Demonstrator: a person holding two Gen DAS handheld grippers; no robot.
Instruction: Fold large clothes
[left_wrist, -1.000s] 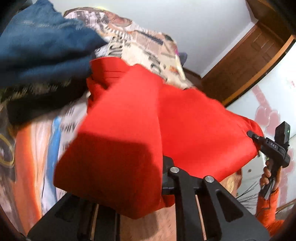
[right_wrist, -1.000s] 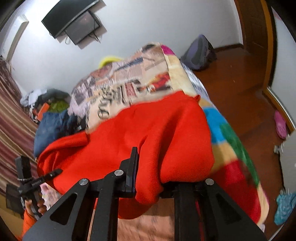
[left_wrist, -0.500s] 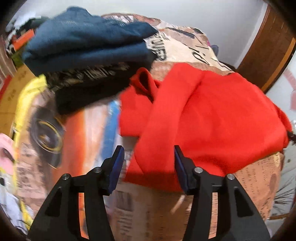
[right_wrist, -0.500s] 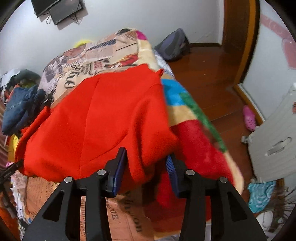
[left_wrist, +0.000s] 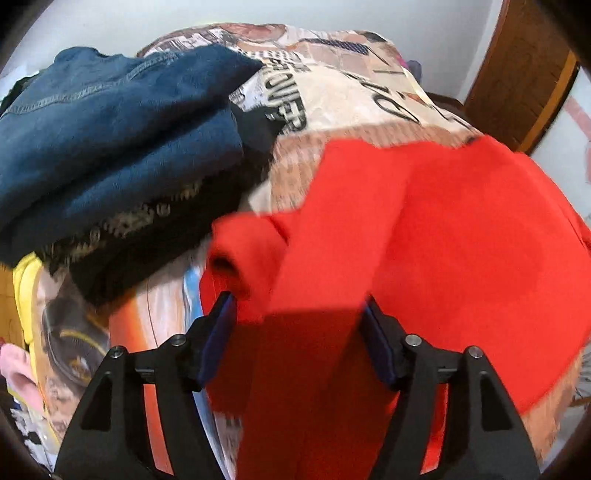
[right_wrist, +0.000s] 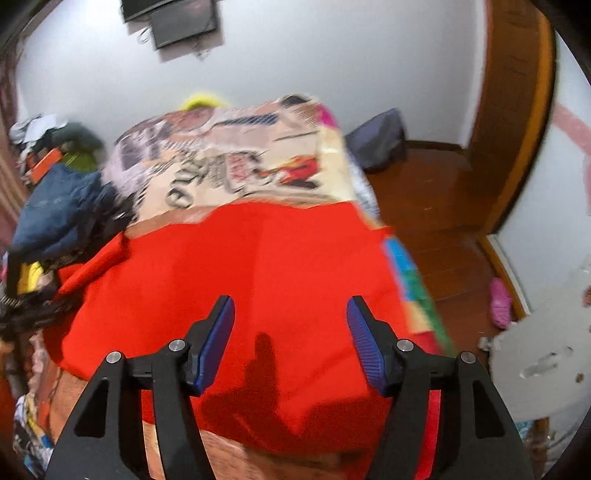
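Red garment (right_wrist: 258, 266) folded once (more folds likely); both grippers (left_wrist: 299, 332) (right_wrist: 290, 328) opening, gripping nothing.

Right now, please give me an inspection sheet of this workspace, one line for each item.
Surface: bed with printed blanket.
Job's things: red garment lying spread on the blanket, one part folded over.
Clutter: folded jeans stacked on dark clothes; a backpack on the floor.
Grippers: left gripper and right gripper above the garment, jaws opening, nothing pinched.
Cables: wires under the wall screen.
Surroundings: white wall, wooden floor.
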